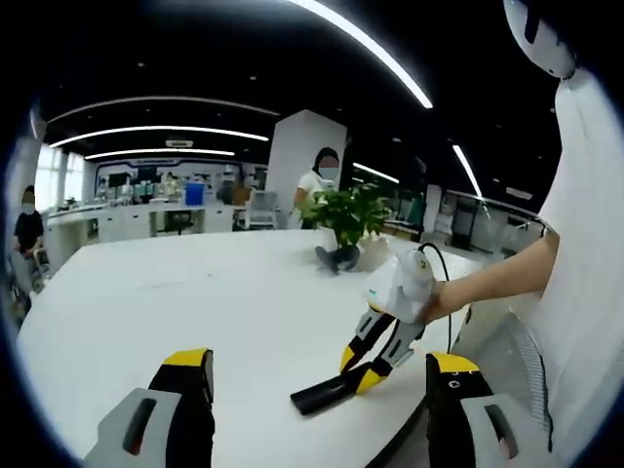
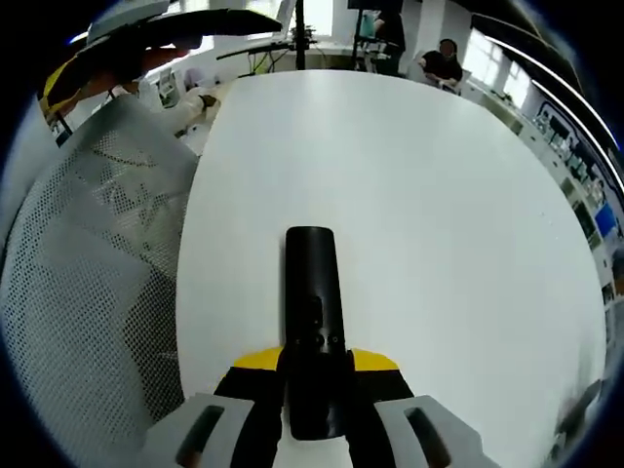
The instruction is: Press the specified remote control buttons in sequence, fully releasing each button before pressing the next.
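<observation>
Between the two yellow-tipped jaws of the right gripper (image 2: 314,390) lies a black remote control (image 2: 312,322), and the jaws are closed in on its near end, one on each side. The remote points straight ahead from this gripper, out over the white table (image 2: 429,214), and small buttons show on its top close to the jaws. Off to the left of this gripper is a gray mesh cloth (image 2: 88,283) by the table edge. Seen from the left gripper view, the left gripper (image 1: 317,385) has its jaws far apart with nothing between them. Just ahead of it and a bit to the right, the right gripper (image 1: 363,375) comes down at a slant with a hand (image 1: 444,297) on it, and its tips hold the remote control (image 1: 327,392), which rests on the table (image 1: 195,292) near the edge. Far ahead, past both grippers, a green plant (image 1: 346,219) sits on the table.
</observation>
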`<state>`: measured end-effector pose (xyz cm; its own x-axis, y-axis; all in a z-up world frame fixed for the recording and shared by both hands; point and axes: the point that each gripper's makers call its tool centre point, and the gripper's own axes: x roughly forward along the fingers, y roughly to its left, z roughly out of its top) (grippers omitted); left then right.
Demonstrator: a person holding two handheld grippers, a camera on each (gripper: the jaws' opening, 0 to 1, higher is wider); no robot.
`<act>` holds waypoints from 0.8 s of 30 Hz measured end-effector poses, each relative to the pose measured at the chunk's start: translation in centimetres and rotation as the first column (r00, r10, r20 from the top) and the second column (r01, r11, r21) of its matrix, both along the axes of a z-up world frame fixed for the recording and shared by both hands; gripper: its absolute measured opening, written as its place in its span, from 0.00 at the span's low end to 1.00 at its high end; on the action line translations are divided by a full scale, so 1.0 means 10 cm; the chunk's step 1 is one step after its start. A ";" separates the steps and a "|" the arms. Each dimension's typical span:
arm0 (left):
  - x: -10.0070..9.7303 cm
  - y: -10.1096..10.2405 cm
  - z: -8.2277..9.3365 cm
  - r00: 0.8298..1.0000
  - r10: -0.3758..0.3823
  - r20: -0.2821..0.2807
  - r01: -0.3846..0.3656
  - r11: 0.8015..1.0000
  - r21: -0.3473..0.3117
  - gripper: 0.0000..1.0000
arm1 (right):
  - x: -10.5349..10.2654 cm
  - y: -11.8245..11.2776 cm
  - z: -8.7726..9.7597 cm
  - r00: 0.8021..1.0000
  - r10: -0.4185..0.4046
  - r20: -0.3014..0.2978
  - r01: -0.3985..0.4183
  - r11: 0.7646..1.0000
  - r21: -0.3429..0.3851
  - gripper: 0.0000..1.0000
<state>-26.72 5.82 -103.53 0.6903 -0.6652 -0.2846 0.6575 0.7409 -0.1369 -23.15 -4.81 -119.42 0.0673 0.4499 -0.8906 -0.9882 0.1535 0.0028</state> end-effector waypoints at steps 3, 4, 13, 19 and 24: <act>0.00 0.01 0.01 1.000 0.003 0.001 -0.003 1.000 -0.002 0.93 | 0.06 -0.01 0.00 1.000 0.010 0.002 -0.010 1.000 -0.011 0.21; 0.00 0.01 0.01 1.000 0.003 0.001 -0.003 1.000 -0.002 0.93 | 0.08 -0.01 0.00 1.000 0.010 0.001 -0.010 1.000 -0.013 0.21; -0.05 -0.01 -0.01 1.000 -0.008 0.003 0.008 1.000 0.015 0.93 | 0.36 -0.11 -0.01 1.000 0.008 0.006 -0.008 0.999 -0.043 0.21; -0.06 0.00 0.02 1.000 0.001 0.008 -0.001 1.000 0.005 0.93 | 0.56 -0.17 -0.01 1.000 -0.013 0.003 0.013 0.998 -0.056 0.21; -0.08 0.00 0.02 1.000 0.003 0.010 -0.003 1.000 0.004 0.93 | 0.68 -0.18 -0.01 1.000 0.006 0.004 -0.005 0.997 -0.073 0.21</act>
<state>-27.47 5.85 -103.31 0.6951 -0.6622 -0.2799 0.6568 0.7432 -0.1273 -16.37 -6.59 -119.52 0.0687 0.3840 -0.9208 -0.9890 0.1477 -0.0122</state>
